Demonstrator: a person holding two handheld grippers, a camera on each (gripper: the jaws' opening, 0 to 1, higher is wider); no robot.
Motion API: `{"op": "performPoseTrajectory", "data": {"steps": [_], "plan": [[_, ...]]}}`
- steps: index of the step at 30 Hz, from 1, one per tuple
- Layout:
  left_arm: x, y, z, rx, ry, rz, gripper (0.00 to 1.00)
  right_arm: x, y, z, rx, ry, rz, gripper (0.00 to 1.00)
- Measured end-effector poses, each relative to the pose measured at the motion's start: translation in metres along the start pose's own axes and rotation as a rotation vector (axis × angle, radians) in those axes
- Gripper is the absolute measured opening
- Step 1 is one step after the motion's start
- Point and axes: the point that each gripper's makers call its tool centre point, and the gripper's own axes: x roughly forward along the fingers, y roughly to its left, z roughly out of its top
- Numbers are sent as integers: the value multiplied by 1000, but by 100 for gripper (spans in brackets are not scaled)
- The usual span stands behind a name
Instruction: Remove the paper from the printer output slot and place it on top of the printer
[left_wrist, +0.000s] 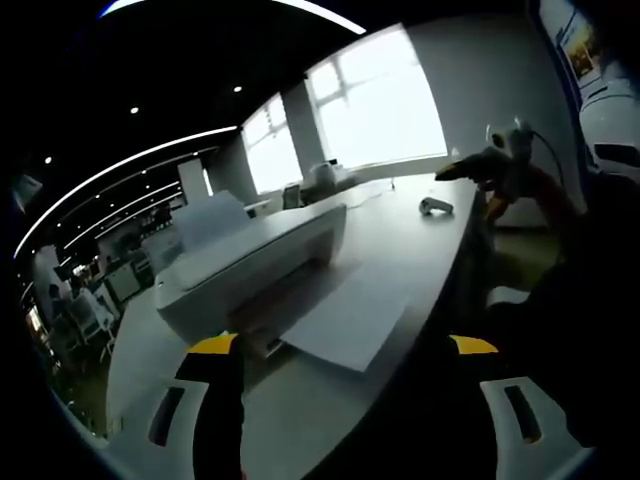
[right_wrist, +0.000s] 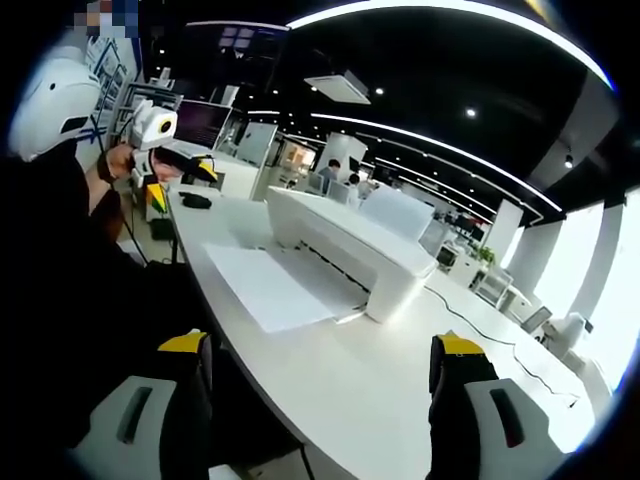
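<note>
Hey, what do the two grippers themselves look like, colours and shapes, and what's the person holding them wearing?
Each gripper has two black jaws capped with yellow tips, set on white bodies with dark slots: the left gripper and the right gripper look alike. Seen from the other side, each also carries a white rounded housing on top. The person wears dark clothing.

the white printer (right_wrist: 350, 250) sits on the white table (right_wrist: 400, 390) at the view's centre. the paper (right_wrist: 268, 285) lies flat from its output slot toward 9 o'clock. the right gripper (right_wrist: 325, 365) is at 6 o'clock, jaws wide apart and empty. the left gripper (right_wrist: 165, 145) is at 10 o'clock.
</note>
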Motion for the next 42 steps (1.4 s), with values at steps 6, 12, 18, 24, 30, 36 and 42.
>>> {"op": "performPoseTrajectory", "data": {"steps": [6, 12, 18, 24, 30, 36, 42], "plan": [[0, 0, 0, 0, 1, 0, 85, -1, -1, 1, 0, -2, -2, 85], [3, -2, -2, -4, 4, -10, 85, 0, -2, 0, -1, -1, -2, 85], [5, -4, -3, -3, 6, -19, 85, 0, -1, 1, 0, -2, -3, 85], [5, -5, -3, -3, 6, -19, 85, 0, -1, 0, 1, -1, -3, 85], [6, -6, -1, -1, 4, -20, 85, -1, -2, 0, 1, -1, -4, 85], [7, -7, -1, -3, 2, -21, 85, -1, -2, -1, 1, 0, -6, 85], [9, -9, -2, -3, 5, -29, 84, -1, -1, -1, 1, -1, -3, 85]]}}
